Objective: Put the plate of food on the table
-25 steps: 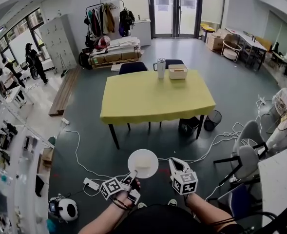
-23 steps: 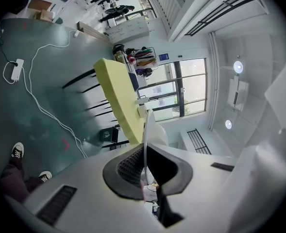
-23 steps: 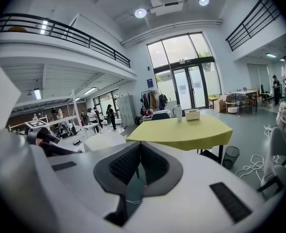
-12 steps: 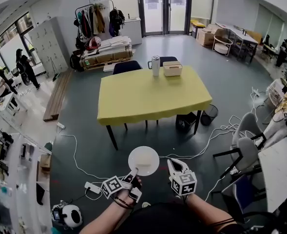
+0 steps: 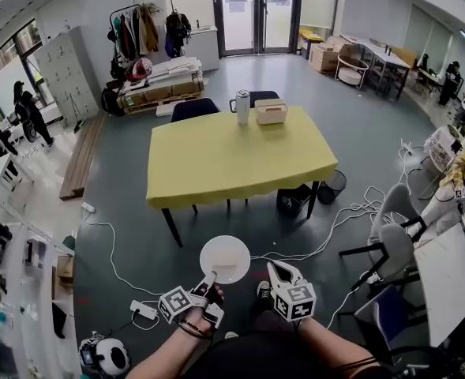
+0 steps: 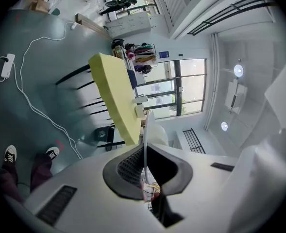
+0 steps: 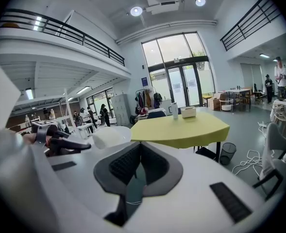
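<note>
A white plate (image 5: 225,259) with pale food on it hangs over the grey floor in the head view. My left gripper (image 5: 208,283) is shut on its near rim. The left gripper view shows that rim (image 6: 145,135) edge-on, pinched between the pads. My right gripper (image 5: 277,272) is beside the plate on its right, shut and empty, and its pads (image 7: 133,166) meet in the right gripper view. The yellow table (image 5: 240,160) stands ahead, a few steps off; a steel flask (image 5: 243,106) and a beige box (image 5: 271,110) sit at its far edge.
Cables (image 5: 350,212) and a power strip (image 5: 144,310) lie on the floor between me and the table. A bin (image 5: 335,185) stands by the table's right leg. Office chairs (image 5: 398,243) and a white desk (image 5: 445,283) stand at the right. Dark chairs (image 5: 194,109) sit behind the table.
The table has drifted left and sits a little nearer in the head view. Both grippers and the plate have shifted slightly left. The left grip on the plate is unchanged.
</note>
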A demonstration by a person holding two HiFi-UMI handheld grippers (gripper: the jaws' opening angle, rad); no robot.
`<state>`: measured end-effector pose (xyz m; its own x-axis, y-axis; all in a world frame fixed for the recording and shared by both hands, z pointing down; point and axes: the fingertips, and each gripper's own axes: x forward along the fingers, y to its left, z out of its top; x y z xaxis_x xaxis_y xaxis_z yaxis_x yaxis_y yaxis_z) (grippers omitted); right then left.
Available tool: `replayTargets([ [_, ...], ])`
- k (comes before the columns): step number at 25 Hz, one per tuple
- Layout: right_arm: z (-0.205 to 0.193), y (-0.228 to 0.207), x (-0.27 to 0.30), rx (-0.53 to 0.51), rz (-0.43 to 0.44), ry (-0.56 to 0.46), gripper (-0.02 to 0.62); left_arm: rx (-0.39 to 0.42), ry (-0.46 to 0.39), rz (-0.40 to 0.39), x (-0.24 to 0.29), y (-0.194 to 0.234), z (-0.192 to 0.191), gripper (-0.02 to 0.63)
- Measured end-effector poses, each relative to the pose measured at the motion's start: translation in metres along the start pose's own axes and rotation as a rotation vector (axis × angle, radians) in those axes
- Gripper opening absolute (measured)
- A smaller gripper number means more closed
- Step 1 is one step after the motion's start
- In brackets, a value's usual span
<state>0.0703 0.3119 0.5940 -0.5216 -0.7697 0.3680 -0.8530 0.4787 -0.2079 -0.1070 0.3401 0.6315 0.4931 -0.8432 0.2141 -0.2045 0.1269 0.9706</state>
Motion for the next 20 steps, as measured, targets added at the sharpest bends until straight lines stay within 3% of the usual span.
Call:
replayTargets([
  [9, 0.052, -0.058, 0.084, -0.037, 0.069, -0.006, 0.012, 0.015, -0.093, -0.035, 0.071, -0.015, 0.041, 0.015],
  [20, 0.099, -0.112, 0.156, -0.047, 0.156, 0.014, 0.012, 0.001, -0.164, -0.014, 0.151, -0.036, 0.068, 0.015],
])
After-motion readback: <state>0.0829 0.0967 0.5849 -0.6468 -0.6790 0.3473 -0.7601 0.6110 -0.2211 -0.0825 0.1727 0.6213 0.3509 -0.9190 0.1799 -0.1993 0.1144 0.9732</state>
